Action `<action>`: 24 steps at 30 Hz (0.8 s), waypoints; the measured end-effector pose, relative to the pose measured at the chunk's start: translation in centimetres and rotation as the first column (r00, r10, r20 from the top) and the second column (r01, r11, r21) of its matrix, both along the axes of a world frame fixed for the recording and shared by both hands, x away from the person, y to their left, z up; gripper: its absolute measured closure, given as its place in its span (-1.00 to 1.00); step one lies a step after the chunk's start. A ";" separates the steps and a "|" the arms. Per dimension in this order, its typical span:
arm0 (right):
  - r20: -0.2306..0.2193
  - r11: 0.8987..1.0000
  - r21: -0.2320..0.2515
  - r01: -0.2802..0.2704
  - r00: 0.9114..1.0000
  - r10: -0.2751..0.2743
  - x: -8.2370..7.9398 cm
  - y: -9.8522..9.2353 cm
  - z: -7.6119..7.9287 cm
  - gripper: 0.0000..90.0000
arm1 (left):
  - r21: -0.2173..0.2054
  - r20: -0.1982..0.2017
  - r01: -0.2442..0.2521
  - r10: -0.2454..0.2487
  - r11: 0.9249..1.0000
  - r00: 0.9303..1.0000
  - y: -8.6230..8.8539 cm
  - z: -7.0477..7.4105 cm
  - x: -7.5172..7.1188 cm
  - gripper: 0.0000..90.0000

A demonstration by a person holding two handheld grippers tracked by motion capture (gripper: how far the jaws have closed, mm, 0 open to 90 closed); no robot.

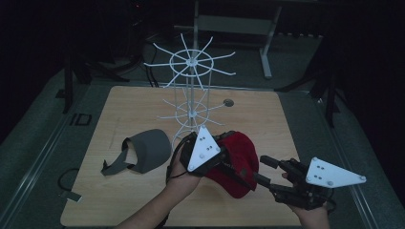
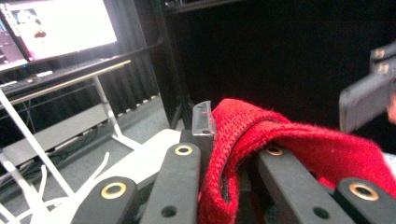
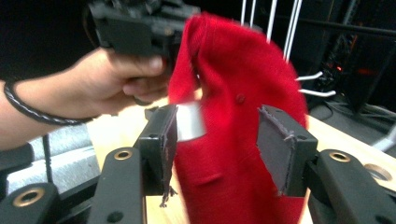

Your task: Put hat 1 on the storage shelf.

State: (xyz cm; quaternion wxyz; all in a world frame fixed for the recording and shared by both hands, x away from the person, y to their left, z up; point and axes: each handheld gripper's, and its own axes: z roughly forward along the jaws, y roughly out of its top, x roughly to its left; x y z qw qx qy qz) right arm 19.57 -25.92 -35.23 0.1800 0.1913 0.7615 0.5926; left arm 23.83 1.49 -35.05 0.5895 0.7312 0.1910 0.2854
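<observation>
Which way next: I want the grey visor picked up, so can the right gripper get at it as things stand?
Probably not directly. The right gripper sits open at the red knitted cap, and the left gripper holding that cap lies between it and the grey fabric visor.

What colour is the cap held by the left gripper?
Red cap; it shows best in the right gripper view.

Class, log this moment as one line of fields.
left gripper: shut on red cap | right gripper: open, jaws either side of cap | grey visor: on table | white rack: unused
</observation>
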 end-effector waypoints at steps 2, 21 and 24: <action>0.017 1.000 -0.016 0.020 1.000 -0.020 0.1 0.0 0.1 0.11 | -0.001 0.008 0.054 -0.054 0.999 0.999 0.5 -0.2 0.1 0.88; 0.013 0.994 -0.097 -0.059 0.998 0.061 2.7 1.8 -0.4 0.78 | 0.026 0.006 0.318 -0.318 0.948 0.948 1.4 -0.2 0.0 0.87; 0.021 0.996 -0.079 -0.032 0.999 0.034 2.4 1.7 -0.1 0.96 | 0.019 -0.001 0.317 -0.317 0.948 0.948 1.6 -0.2 0.3 0.87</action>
